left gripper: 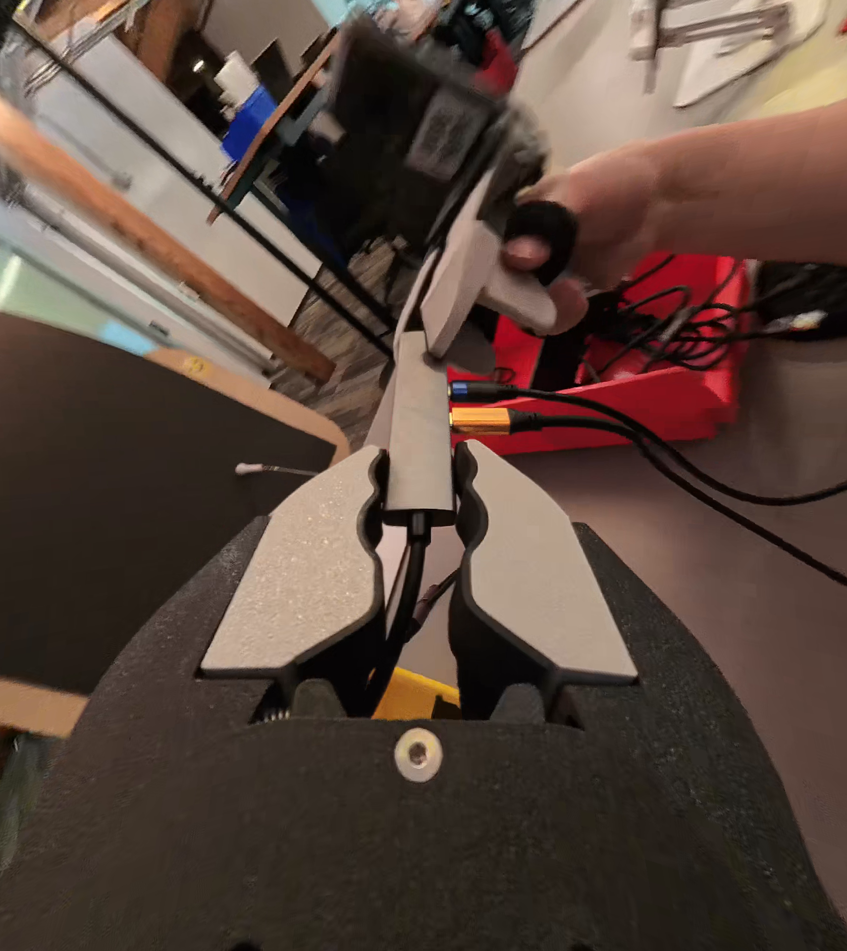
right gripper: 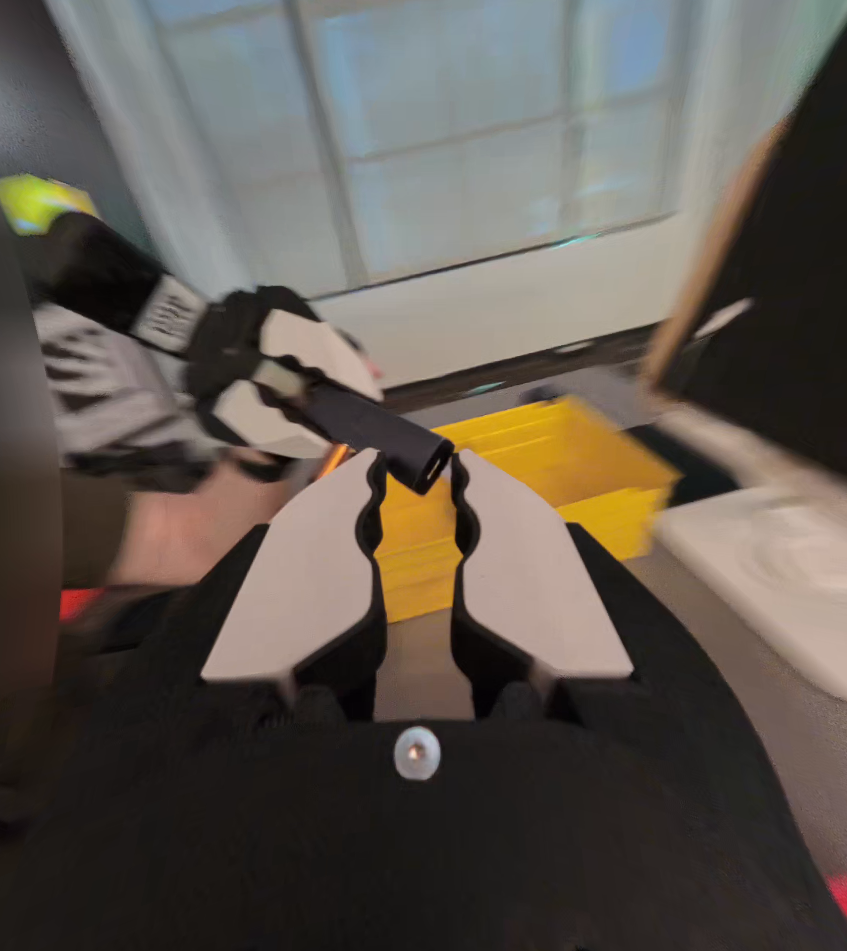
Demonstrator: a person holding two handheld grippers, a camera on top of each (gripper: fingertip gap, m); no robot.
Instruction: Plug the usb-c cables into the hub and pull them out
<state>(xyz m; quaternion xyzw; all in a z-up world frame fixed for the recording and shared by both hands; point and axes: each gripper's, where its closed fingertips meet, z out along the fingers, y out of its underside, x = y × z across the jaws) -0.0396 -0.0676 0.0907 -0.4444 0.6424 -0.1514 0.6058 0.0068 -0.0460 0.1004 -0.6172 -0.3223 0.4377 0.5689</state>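
My left gripper (left gripper: 420, 460) is shut on the near end of a grey hub (left gripper: 419, 411), which points away from me. A blue-tipped cable (left gripper: 462, 389) and a gold-tipped cable (left gripper: 483, 421) are plugged into the hub's right side. The hub's own black lead (left gripper: 411, 566) hangs down between my fingers. A hand holds my right gripper (left gripper: 434, 352) at the hub's far end. In the blurred right wrist view the jaws of the right gripper (right gripper: 419, 460) stand apart. The hub's end (right gripper: 385, 432) sits right at their tips. The left gripper (right gripper: 347, 419) shows behind it.
A red bin (left gripper: 668, 401) with tangled black cables stands to the right on the grey table. A yellow bin (right gripper: 540, 463) lies beyond the hub. A black board with a cardboard edge (left gripper: 102, 463) is on the left. A white object (right gripper: 771, 566) lies at the right.
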